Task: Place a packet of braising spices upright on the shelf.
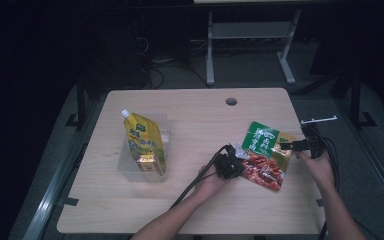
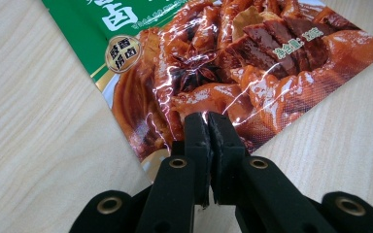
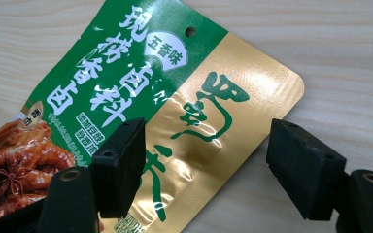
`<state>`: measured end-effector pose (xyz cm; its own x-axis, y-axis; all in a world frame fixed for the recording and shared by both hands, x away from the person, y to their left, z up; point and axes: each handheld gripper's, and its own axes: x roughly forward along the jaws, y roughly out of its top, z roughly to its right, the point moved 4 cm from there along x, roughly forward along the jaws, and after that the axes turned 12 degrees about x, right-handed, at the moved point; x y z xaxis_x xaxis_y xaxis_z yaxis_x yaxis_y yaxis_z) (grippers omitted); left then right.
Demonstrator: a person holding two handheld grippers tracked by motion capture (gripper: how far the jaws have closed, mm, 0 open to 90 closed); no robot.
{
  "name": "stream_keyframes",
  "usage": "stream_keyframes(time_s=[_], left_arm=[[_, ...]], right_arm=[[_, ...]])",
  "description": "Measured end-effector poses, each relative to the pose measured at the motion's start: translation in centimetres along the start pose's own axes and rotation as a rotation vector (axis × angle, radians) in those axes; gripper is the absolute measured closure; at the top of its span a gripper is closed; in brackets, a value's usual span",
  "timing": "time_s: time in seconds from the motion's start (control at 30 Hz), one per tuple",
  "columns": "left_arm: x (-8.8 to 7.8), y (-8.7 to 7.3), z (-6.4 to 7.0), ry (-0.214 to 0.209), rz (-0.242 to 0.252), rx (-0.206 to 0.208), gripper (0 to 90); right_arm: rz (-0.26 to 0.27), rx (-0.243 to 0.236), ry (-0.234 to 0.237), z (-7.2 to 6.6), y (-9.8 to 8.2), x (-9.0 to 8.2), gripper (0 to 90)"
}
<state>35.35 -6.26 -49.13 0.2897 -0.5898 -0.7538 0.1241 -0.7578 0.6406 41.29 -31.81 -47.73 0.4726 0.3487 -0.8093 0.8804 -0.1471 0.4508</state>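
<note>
Spice packet (image 1: pixel 263 156) lies on table; yellow pouch (image 1: pixel 145 144) stands in clear bin (image 1: pixel 163 124).

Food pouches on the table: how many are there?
2. A yellow spouted pouch stands in the clear tray at left; a green seasoning pouch lies at right between both claws.

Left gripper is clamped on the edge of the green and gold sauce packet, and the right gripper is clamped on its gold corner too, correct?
Not quite. The left gripper is shut on the packet edge, as the left gripper view shows. But the right gripper is open: in the right gripper view its jaws stand wide apart on either side of the gold corner, not pressing on it.
</note>
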Motion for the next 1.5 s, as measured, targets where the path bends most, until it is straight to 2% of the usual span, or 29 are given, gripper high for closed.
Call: stream_keyframes(time_s=[0.3, 0.73, 1.0, 1.23, 1.5], left_arm=[[0.1, 0.0, 0.1, 0.010, -0.003, 0.004, 86.8], [0.1, 0.0, 0.1, 0.013, -0.006, 0.017, 86.8], [0.2, 0.0, 0.2, 0.016, -0.010, 0.025, 86.8], [0.2, 0.0, 0.2, 0.019, -0.006, 0.025, 86.8], [0.2, 0.0, 0.2, 0.017, -0.013, 0.034, 86.8]], right_arm=[[-0.008, 0.022, -0.009, 0.6, 0.0, 0.7, 28.9], [-0.015, 0.083, 0.009, 1.0, 0.0, 0.9, 33.8], [-0.009, 0.089, -0.005, 1.1, 0.0, 0.9, 38.0], [-0.013, 0.073, -0.017, 0.8, 0.0, 1.0, 40.4], [-0.026, 0.074, 0.014, 0.7, -0.2, 1.0, 43.1]])
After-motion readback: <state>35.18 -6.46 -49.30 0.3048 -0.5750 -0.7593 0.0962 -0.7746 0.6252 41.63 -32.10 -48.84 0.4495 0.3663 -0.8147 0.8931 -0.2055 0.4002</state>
